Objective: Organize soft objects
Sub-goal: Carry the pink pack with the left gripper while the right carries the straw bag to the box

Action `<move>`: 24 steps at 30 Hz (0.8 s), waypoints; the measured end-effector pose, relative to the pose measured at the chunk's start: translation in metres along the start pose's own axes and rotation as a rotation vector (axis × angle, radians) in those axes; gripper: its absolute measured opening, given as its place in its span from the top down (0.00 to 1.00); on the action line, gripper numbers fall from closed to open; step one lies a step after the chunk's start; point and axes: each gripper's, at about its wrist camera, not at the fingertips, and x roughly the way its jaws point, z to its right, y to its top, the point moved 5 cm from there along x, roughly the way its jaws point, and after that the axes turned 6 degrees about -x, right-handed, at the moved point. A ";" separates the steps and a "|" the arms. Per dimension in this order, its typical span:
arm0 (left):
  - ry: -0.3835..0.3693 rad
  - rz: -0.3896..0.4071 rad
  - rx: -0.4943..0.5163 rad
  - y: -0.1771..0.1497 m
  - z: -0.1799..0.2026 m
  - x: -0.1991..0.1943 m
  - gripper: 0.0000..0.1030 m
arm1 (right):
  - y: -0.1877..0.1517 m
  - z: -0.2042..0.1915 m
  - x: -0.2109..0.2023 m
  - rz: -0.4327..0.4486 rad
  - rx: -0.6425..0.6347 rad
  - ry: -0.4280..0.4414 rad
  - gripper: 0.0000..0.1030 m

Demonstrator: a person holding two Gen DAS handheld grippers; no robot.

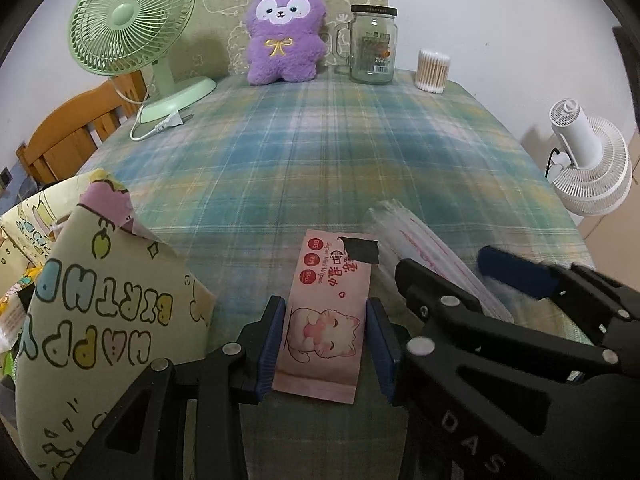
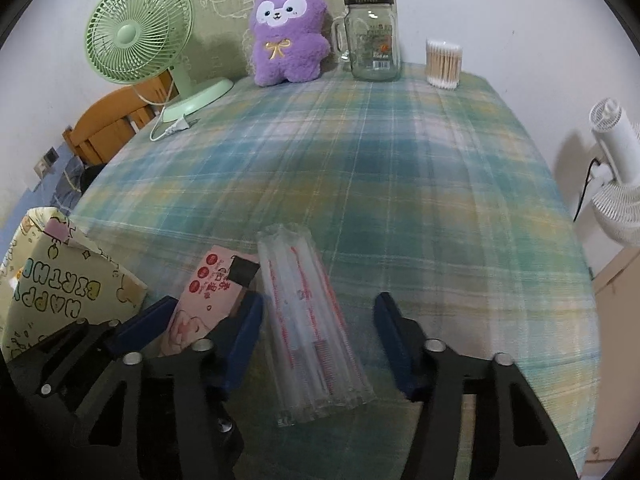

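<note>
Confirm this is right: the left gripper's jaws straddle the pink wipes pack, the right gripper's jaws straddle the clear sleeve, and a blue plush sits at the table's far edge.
One detail is wrong: the plush is purple, not blue, as the right wrist view shows. The left gripper does straddle the pink wipes pack, and the right gripper the clear sleeve.

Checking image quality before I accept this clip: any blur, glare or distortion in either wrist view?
Left wrist view: strong fisheye bending, dark corners, the right gripper slightly smeared, wipes pack sharp. Right wrist view: same curvature, the clear straw pack soft with faint sheen, tablecloth weave blurred.
</note>
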 end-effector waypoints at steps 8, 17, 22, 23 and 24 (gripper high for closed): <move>-0.005 0.014 0.027 -0.005 0.004 -0.007 0.60 | -0.007 0.002 -0.011 0.025 0.024 -0.013 0.75; -0.027 0.039 0.059 -0.012 0.012 -0.022 0.60 | -0.020 0.005 -0.033 0.053 0.062 -0.055 0.77; -0.042 0.042 0.067 -0.017 0.017 -0.032 0.60 | -0.028 0.006 -0.048 0.067 0.081 -0.065 0.77; -0.045 0.043 0.069 -0.019 0.018 -0.035 0.60 | -0.029 0.006 -0.050 0.069 0.083 -0.067 0.77; -0.047 0.045 0.071 -0.020 0.019 -0.037 0.60 | -0.031 0.006 -0.054 0.074 0.085 -0.071 0.77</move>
